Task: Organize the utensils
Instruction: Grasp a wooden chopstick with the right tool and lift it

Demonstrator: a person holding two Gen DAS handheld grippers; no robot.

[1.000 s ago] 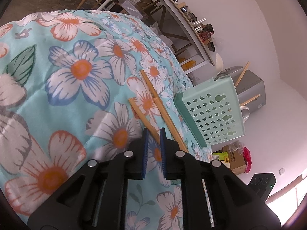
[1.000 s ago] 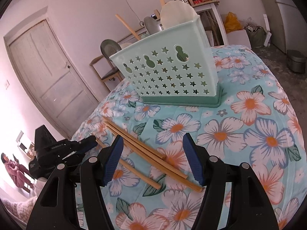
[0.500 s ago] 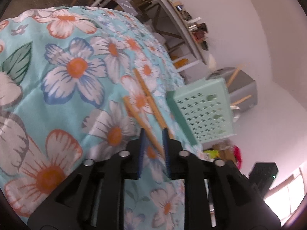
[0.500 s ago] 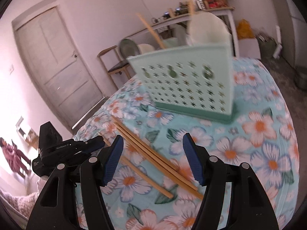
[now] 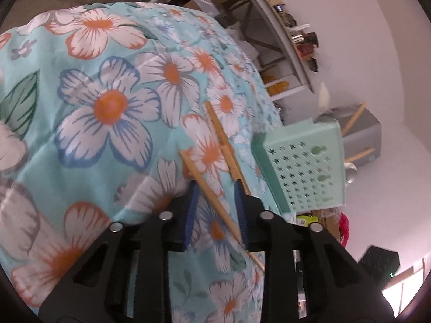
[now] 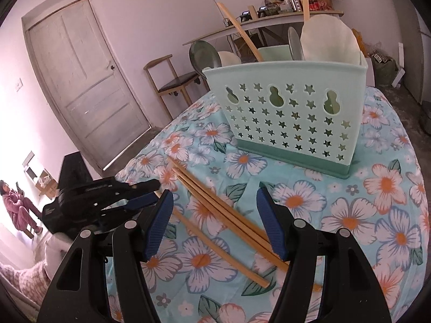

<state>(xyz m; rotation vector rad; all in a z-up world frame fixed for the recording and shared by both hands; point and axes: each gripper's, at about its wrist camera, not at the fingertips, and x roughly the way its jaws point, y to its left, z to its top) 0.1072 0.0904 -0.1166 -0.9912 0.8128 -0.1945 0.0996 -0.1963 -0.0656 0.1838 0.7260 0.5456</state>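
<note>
Three wooden chopsticks lie on the floral tablecloth. In the left wrist view my left gripper (image 5: 215, 215) is open, its blue pads on either side of the single chopstick (image 5: 204, 185); the other pair (image 5: 223, 142) lies just right. In the right wrist view my right gripper (image 6: 215, 220) is open and empty above the chopstick pair (image 6: 215, 202); the single chopstick (image 6: 215, 245) lies to their left. The left gripper (image 6: 140, 197) shows at the left, at the single chopstick's far end. The mint utensil basket (image 6: 291, 118) stands behind, also in the left wrist view (image 5: 304, 167).
The basket holds wooden utensils (image 6: 242, 35), a white ladle (image 6: 328, 40) and spoons. The tablecloth (image 6: 377, 210) covers a rounded table with its edge near the left gripper. A door (image 6: 80, 88), a chair (image 6: 172, 80) and a cluttered shelf (image 6: 269, 18) stand behind.
My left gripper has opened from nearly shut and moved forward, so the single chopstick now lies between its pads. The right gripper stays open and has shifted slightly.
</note>
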